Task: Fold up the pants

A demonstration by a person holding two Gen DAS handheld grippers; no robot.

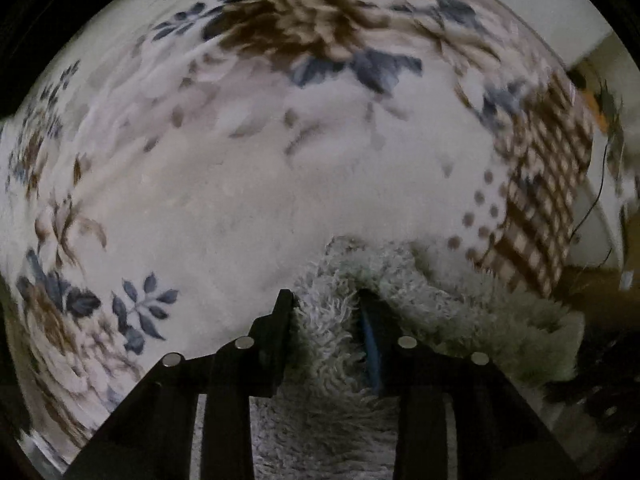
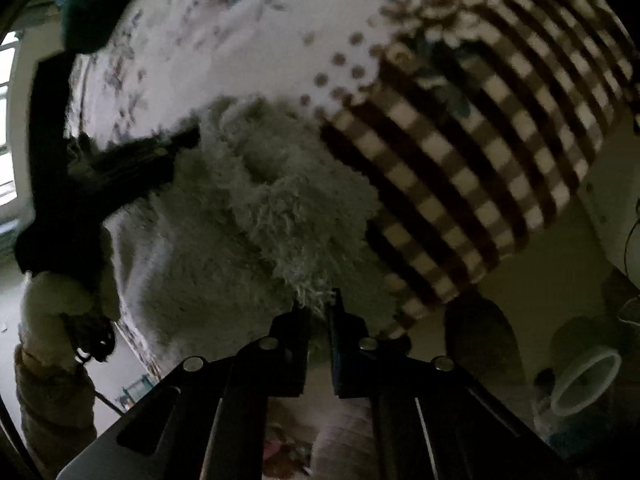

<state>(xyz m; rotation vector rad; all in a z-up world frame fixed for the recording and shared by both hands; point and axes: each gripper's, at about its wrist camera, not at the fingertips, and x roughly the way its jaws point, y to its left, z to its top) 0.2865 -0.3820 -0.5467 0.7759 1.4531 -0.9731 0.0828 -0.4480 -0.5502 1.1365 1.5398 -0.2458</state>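
The pants (image 1: 400, 304) are pale, shaggy fleece. They hang bunched between my two grippers above a floral bedspread (image 1: 240, 184). My left gripper (image 1: 326, 300) is shut on a thick fold of the fleece, which fills the space between its fingers. In the right wrist view the pants (image 2: 248, 216) spread ahead and to the left. My right gripper (image 2: 316, 302) is shut on their near edge, with a tuft pinched at the tips. The left gripper (image 2: 188, 138) also shows in the right wrist view, holding the far left part of the fabric.
The bedspread has a brown-and-white checked border (image 2: 472, 152) at its right edge. Beyond it lies a yellowish floor (image 2: 540, 280) with a white round object (image 2: 584, 384) and a cable. A window (image 2: 8, 120) is at the far left.
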